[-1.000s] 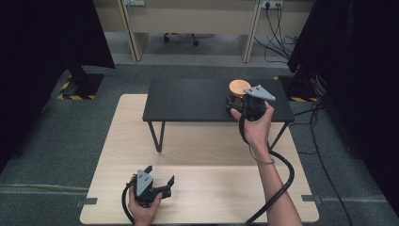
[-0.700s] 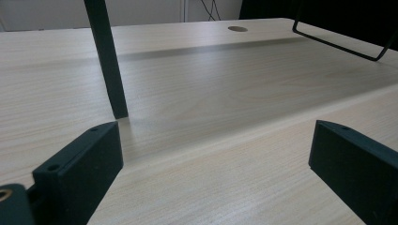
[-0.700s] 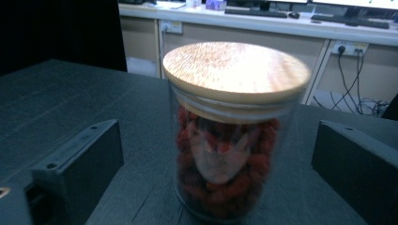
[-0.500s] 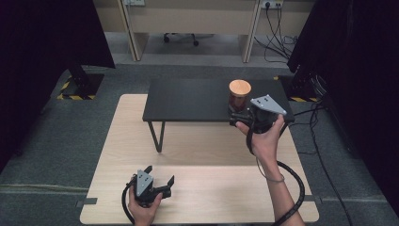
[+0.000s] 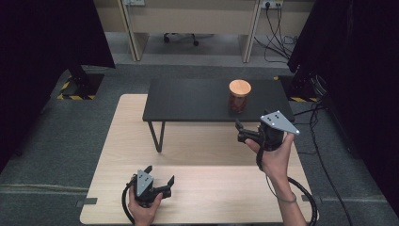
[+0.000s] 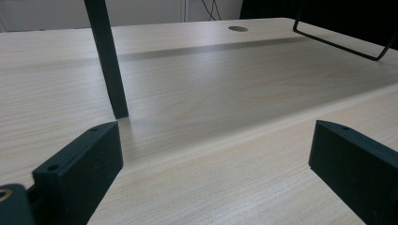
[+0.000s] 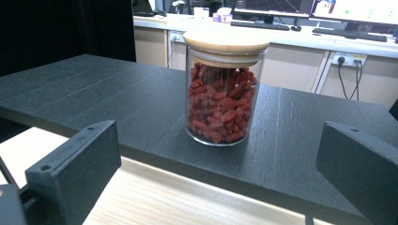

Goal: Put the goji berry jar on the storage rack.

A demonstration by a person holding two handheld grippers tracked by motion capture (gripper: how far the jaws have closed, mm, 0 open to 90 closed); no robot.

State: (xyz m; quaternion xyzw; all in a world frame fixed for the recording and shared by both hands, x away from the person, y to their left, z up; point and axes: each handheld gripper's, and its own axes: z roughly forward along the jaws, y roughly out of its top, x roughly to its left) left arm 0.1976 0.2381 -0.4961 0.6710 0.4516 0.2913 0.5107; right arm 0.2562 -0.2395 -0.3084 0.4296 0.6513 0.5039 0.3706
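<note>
We start with the pale wooden counter (image 5: 117, 188), which lies open across its near half, and on its far half stands the low black shelf (image 5: 188, 99) on thin metal legs. The jar (image 5: 239, 96) of red berries with its wooden lid sits upright on that shelf at about one o'clock from the centre of the high view, close to the shelf's near edge and well in from its right end. A second ago our right hand-held gripper (image 5: 241, 131) was up at the jar; now it has drawn back toward four o'clock and hangs off the shelf, in front of its near edge, jaws spread wide with nothing between them. We judge that the jar has just been set down and let go, so a placing step looks finished. In the right gripper view the jar (image 7: 225, 89) stands centred between the two jaws but well ahead of them. Our left hand-held gripper (image 5: 162, 185) has not moved: it rests on the counter at seven o'clock, jaws apart and empty, looking along bare wood toward a shelf leg (image 6: 108, 61). Room is generous on the near counter; the shelf's near lip is the edge to mind.
</note>
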